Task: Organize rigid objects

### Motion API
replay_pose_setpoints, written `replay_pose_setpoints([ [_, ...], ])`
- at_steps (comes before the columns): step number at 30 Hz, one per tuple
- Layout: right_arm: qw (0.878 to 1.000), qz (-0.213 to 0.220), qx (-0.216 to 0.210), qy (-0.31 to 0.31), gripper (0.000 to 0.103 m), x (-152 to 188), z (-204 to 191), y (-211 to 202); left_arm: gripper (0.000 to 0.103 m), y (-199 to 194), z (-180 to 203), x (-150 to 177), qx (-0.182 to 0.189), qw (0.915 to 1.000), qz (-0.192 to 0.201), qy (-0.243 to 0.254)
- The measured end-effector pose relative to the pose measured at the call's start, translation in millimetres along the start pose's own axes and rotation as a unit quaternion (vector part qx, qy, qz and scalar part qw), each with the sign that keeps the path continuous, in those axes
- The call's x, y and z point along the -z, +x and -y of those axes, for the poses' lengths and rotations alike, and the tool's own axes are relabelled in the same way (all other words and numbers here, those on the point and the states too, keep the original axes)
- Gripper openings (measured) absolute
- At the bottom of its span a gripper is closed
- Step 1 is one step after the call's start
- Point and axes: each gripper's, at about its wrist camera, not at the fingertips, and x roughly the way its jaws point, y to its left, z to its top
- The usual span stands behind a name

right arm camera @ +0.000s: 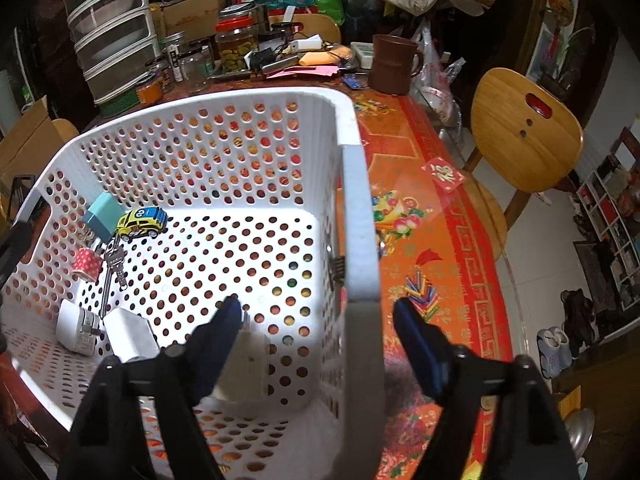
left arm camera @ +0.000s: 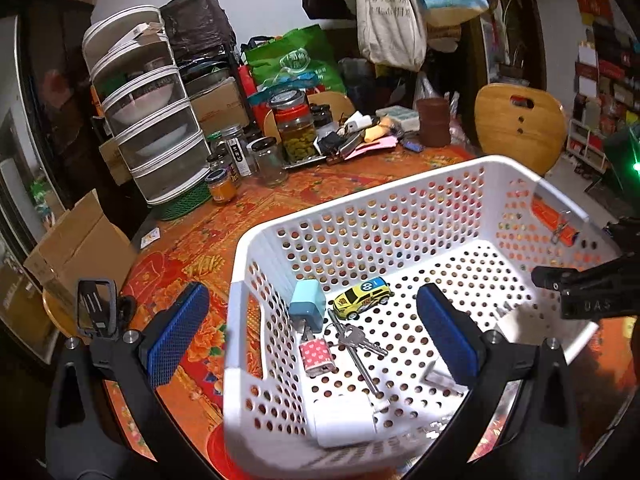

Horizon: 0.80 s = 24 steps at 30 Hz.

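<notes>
From my left wrist camera I see the left gripper (left arm camera: 312, 322) with jaws wide apart, astride the near-left corner of the white basket (left arm camera: 360, 200), and between them on its floor lie a yellow toy car (left arm camera: 362, 298), keys (left arm camera: 358, 340), a blue charger (left arm camera: 307, 306) and a white charger (left arm camera: 345, 420), none touched. My right wrist camera alone shows the right gripper (right arm camera: 318, 330), jaws apart, straddling the basket's right wall without clamping it, the car far left of them.

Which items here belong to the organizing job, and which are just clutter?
Job: white basket, toy car, keys, blue charger, polka-dot padlock, white chargers.

Clutter: pickle jar, brown mug, stacked containers, wooden chair.
</notes>
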Motion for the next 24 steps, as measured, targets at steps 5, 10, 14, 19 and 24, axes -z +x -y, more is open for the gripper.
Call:
replay_pose_setpoints([
  [5, 0.997, 0.071, 0.003, 0.004, 0.09, 12, -5, -53, 0.102, -45, -14, 10, 0.009, 0.9992, 0.039, -0.008],
  [10, 0.987, 0.159, 0.007, -0.01, 0.095, 47, -23, -123, 0.103, -123, -39, 25, 0.021, 0.9932, 0.106, -0.043],
  [14, 0.976, 0.219, 0.013, -0.005, 0.101, 90, -34, -177, 0.103, -183, -55, 42, 0.049, 0.9893, 0.121, -0.065],
  [19, 0.965, 0.259, 0.016, 0.024, 0.103, 137, -42, -219, 0.103, -224, -42, 72, -0.005, 0.9934, 0.106, -0.045],
  [24, 0.97, 0.243, 0.024, 0.004, 0.103, 155, -54, -230, 0.103, -233, -27, 96, 0.029, 0.995, 0.078, -0.054],
])
